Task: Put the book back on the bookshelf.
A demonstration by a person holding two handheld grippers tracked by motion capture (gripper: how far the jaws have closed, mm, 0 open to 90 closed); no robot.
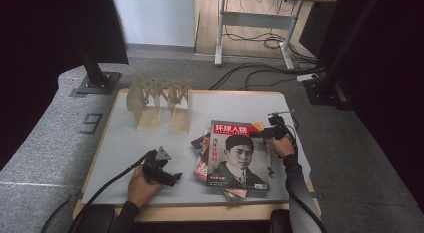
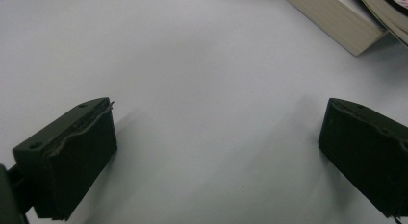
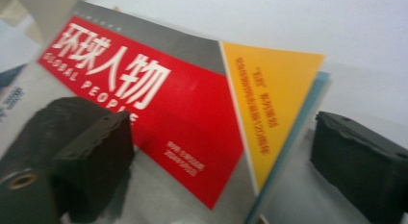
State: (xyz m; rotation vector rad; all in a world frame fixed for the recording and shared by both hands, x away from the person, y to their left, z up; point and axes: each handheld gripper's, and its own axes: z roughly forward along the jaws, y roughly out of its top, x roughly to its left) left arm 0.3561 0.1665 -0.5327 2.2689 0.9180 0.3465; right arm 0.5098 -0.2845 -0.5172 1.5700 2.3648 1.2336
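Note:
A stack of magazines (image 1: 202, 148) lies right of centre on the pale table (image 1: 125, 143). The top magazine (image 1: 240, 155) has a red title banner, a yellow corner and a portrait. My right gripper (image 1: 259, 134) is at its far right corner. In the right gripper view that corner (image 3: 202, 118) sits between the wide jaws of the right gripper (image 3: 219, 128): one over the cover, the other past the edge, neither pressing. My left gripper (image 1: 175, 179) rests low near the front left, open over bare table (image 2: 216, 113), with the stack's edge (image 2: 337, 22) ahead of it.
A pale slotted rack (image 1: 160, 103) stands at the table's back left. Beyond the table are a black stand base (image 1: 95, 83), desk legs (image 1: 220, 38) and cables (image 1: 260, 68) on the floor. Both grippers trail cables toward the front edge.

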